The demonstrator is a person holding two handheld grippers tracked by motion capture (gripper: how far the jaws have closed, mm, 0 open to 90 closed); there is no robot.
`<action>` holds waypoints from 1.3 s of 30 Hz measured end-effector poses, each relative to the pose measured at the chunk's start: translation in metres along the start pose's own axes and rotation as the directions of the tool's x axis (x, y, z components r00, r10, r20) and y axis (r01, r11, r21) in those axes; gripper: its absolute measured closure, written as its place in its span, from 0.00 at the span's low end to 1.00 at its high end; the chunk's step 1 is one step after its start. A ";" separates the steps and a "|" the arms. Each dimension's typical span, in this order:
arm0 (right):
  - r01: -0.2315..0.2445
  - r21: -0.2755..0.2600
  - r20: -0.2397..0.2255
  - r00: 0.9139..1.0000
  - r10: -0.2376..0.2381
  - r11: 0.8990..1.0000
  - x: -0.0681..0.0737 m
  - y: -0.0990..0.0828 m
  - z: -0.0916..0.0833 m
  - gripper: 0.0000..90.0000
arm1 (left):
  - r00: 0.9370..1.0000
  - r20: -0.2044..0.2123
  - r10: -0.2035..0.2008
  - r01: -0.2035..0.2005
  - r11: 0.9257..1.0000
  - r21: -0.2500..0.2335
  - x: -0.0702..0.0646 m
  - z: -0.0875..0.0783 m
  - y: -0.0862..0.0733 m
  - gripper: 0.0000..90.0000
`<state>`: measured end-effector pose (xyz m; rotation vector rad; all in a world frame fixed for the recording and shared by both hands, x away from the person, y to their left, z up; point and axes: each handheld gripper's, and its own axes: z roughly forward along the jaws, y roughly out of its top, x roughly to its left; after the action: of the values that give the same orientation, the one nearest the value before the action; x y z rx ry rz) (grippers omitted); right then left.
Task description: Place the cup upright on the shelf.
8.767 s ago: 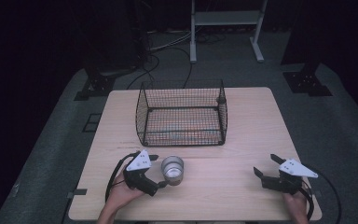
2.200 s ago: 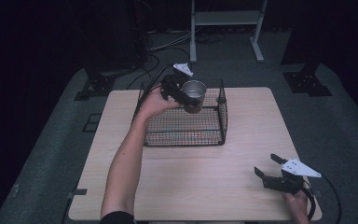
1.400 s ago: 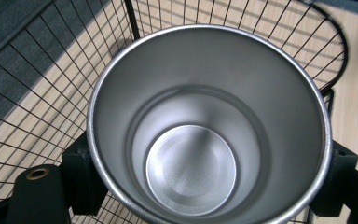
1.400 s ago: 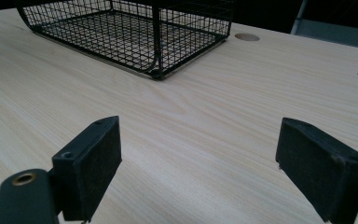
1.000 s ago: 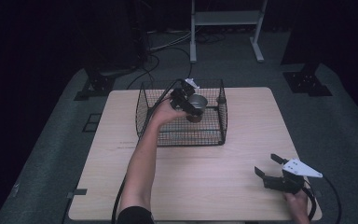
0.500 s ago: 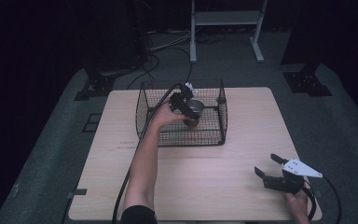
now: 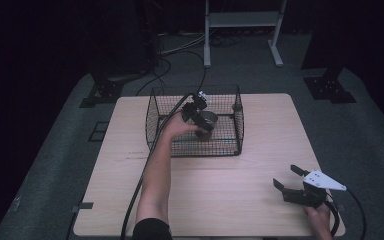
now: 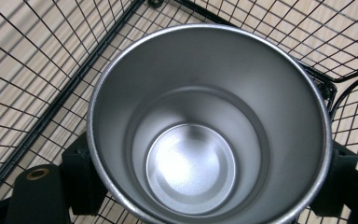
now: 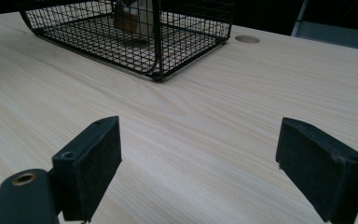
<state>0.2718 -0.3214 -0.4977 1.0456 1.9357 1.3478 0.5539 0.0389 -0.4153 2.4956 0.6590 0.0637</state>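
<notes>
1. A pale wooden bench (image 7: 240, 200) stands on grey carpet in a dark room.
2. The left claw (image 7: 196, 112) clamps a steel cup (image 8: 205, 135) inside the wire basket (image 7: 152, 117); the left gripper view shows the cup's empty bottom.
3. The right claw (image 9: 198, 168) gapes empty over bare wood near the bench's edge.

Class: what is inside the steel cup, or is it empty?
Empty: the left gripper view looks straight into the steel cup, showing only its bare shiny bottom.
</notes>
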 end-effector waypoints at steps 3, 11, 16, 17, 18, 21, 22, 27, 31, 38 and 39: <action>0.000 0.000 -0.001 1.000 0.000 1.000 0.000 0.000 0.000 0.15 | 1.000 0.001 -0.004 0.004 1.000 0.004 0.001 0.003 -0.001 0.20; 0.000 0.000 -0.001 1.000 0.000 1.000 0.000 0.000 0.000 0.15 | 1.000 0.007 -0.017 0.017 1.000 0.010 0.004 0.003 -0.003 0.20; 0.002 -0.001 -0.001 1.000 -0.002 1.000 0.000 0.000 0.000 0.15 | 1.000 0.003 -0.010 0.010 1.000 0.020 0.004 0.002 -0.004 0.20; 0.002 -0.001 0.000 1.000 -0.002 1.000 0.000 0.000 0.000 0.15 | 1.000 0.003 -0.008 0.008 1.000 0.025 0.003 0.002 -0.004 0.20; 0.002 -0.001 0.000 1.000 -0.002 1.000 0.000 0.000 0.000 0.15 | 1.000 0.002 -0.003 0.003 1.000 0.030 0.003 0.002 -0.004 0.20; 0.003 -0.002 -0.002 1.000 -0.003 1.000 0.000 0.000 0.000 0.15 | 1.000 0.009 -0.013 0.012 0.999 0.046 0.004 0.000 -0.006 0.19; 0.003 -0.002 -0.002 1.000 -0.003 1.000 0.000 0.000 0.000 0.15 | 1.000 0.009 -0.013 0.012 0.999 0.046 0.004 0.000 -0.006 0.19; 0.009 -0.002 -0.003 1.000 -0.009 1.000 0.001 0.000 0.000 0.15 | 1.000 0.009 -0.005 0.005 0.998 0.064 0.002 -0.002 -0.009 0.17; 0.001 -0.002 -0.001 1.000 -0.001 1.000 0.000 0.000 0.000 0.15 | 1.000 0.019 -0.005 0.004 0.998 0.070 0.001 -0.002 -0.010 0.16; 0.006 -0.001 -0.004 1.000 -0.006 1.000 0.001 0.000 0.000 0.15 | 1.000 0.015 -0.005 0.004 0.998 0.061 0.000 -0.005 -0.009 0.13; 0.006 -0.001 -0.004 1.000 -0.006 1.000 0.001 0.000 0.000 0.15 | 1.000 0.010 -0.008 0.007 0.998 0.059 0.000 -0.006 -0.009 0.13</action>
<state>0.2715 -0.3210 -0.4977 1.0362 1.9395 1.3482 0.5488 0.0482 -0.4146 2.5477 0.6752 0.0286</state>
